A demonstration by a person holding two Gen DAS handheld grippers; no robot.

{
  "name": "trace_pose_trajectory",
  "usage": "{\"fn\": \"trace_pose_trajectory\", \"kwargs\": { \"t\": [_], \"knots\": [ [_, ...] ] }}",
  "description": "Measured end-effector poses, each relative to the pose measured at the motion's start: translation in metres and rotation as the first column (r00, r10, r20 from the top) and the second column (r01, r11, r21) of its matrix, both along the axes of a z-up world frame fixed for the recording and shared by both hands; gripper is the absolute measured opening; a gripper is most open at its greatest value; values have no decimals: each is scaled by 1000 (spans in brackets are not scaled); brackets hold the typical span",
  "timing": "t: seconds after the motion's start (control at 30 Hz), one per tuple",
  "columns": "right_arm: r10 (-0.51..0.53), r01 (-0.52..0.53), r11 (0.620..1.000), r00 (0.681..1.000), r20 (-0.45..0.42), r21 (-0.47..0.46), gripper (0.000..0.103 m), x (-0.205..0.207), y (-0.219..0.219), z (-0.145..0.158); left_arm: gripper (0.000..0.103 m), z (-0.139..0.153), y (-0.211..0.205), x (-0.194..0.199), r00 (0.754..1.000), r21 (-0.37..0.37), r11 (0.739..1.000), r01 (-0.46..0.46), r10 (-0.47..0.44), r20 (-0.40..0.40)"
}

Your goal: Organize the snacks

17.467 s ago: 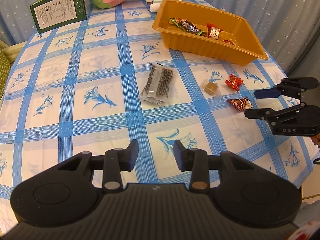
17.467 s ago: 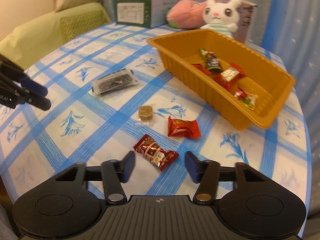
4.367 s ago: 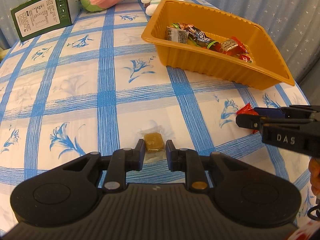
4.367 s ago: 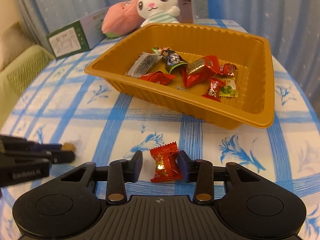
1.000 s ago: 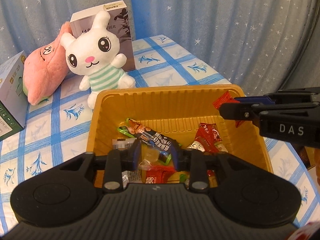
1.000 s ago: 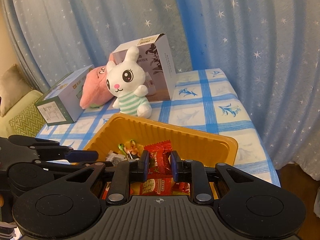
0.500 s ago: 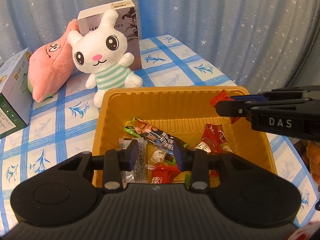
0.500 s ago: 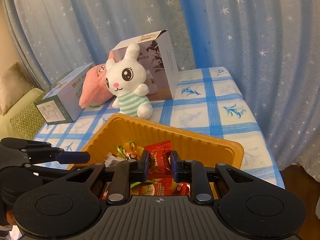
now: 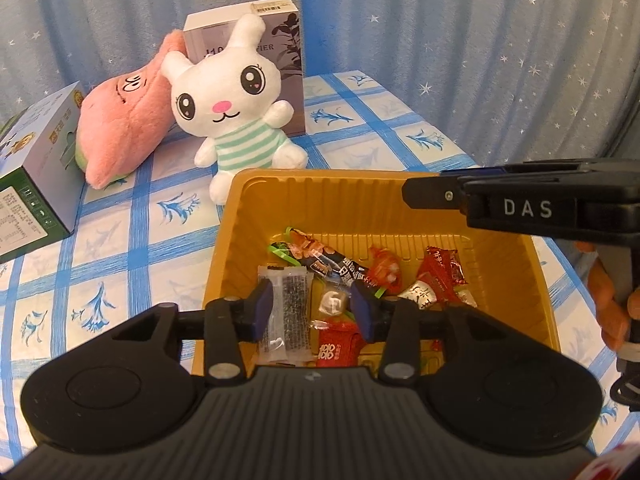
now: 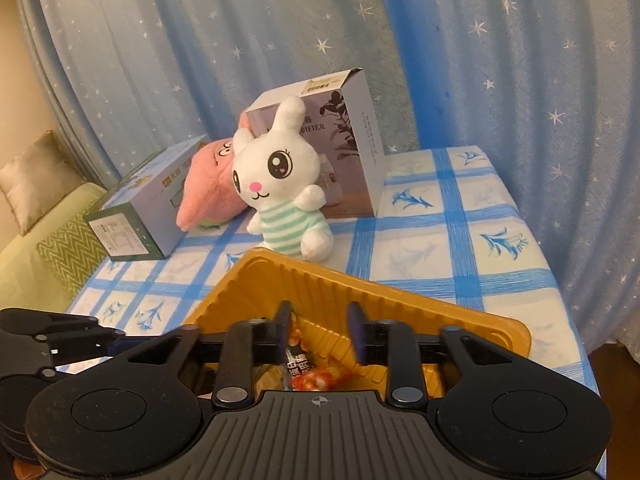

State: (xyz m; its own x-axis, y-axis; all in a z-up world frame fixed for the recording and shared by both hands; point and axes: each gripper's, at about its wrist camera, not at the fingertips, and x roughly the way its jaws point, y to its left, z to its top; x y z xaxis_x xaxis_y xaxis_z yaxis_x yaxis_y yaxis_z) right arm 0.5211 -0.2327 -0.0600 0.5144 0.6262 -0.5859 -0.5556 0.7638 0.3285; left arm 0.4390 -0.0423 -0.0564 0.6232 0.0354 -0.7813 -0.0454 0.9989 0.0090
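Both grippers over the orange tray (image 9: 516,264), lower centre of each frame. Left gripper (image 9: 313,309) jaws opening, nothing gripped, brown candy (image 9: 333,302) lies loose below among the snacks. Right gripper (image 10: 320,330) jaws opening, nothing held.

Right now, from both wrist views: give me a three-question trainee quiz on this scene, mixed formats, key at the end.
1. True or false: the left gripper has a snack clamped between its pads.
2. What stands directly behind the orange tray? A) plush rabbit B) kettle C) bottle
3. Fill in: the clear-wrapped brown candy lies inside the ____.

Key: 1 false, its jaws are opening with nothing gripped; the right gripper is opening too, empty. 2 A. 3 tray.
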Motion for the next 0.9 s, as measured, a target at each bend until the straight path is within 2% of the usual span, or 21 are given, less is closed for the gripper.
{"fn": "trace_pose_trajectory", "kwargs": {
  "t": [0.07, 0.37, 0.57, 0.7, 0.9],
  "knots": [
    [-7, 7, 1000, 1000, 2, 4, 51, -3, -4, 0, 43, 2, 0, -4, 1000, -1, 1000, -3, 3, 5],
    [-60, 60, 998, 998, -37, 1, 70, -30, -36, 5, 48, 20, -2, -27, 999, -5, 1000, -16, 16, 39],
    [-123, 123, 992, 990, -65, 5, 77, -66, -61, 16, 51, 38, -8, -56, 998, -7, 1000, -8, 9, 60],
    [-145, 145, 989, 986, -77, 2, 77, -97, -71, 24, 56, 46, -11, -81, 998, -36, 999, -6, 8, 68],
    [-185, 183, 982, 980, -73, -36, 78, -149, -73, 33, 56, 56, -14, -122, 998, -59, 998, -9, 12, 62]
  ]
}}
